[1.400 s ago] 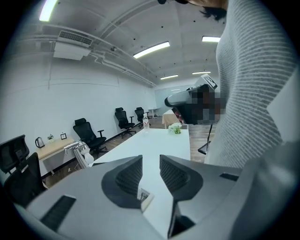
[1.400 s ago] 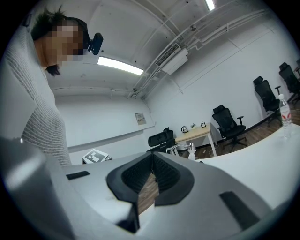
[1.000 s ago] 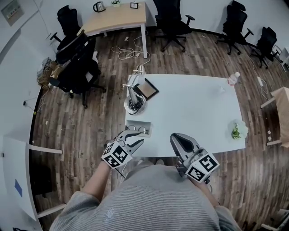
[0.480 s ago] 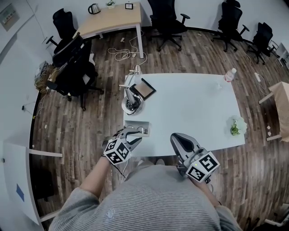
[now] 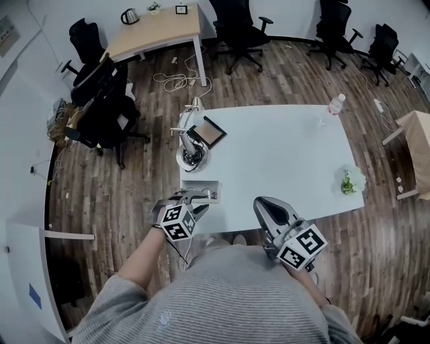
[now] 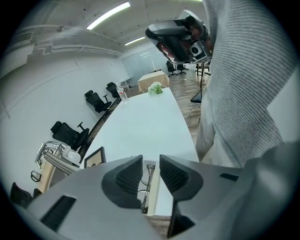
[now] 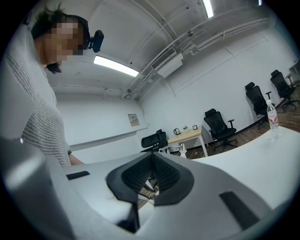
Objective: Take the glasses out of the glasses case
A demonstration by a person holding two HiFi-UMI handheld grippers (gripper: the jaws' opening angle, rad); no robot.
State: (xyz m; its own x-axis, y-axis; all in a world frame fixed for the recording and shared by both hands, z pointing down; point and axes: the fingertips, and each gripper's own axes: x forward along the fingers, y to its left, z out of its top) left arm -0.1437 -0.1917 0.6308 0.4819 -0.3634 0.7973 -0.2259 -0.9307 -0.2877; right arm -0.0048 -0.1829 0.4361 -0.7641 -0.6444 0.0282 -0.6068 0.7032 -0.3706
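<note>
Left gripper (image 5: pixel 195 203) hovered at the tabletop's (image 5: pixel 282 154) near-left corner, fingers (image 6: pixel 129 176) slightly apart, gripping nothing. Glasses (image 6: pixel 149 178) lay in the open glasses case (image 5: pixel 201 184) just beyond them. Right gripper (image 5: pixel 269 209) sat at the near edge, fingers (image 7: pixel 164 176) clenched, empty.

Grippers: two, left gripper (image 5: pixel 195 201) and right gripper (image 5: pixel 261 205)
Glasses case (image 5: pixel 200 183): one
Water bottle (image 5: pixel 334 104): one
Kettle (image 5: pixel 127 16): one
Potted plant (image 5: pixel 348 181): one

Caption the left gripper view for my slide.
Left gripper, open, aimed at the glasses case on the white table.
</note>
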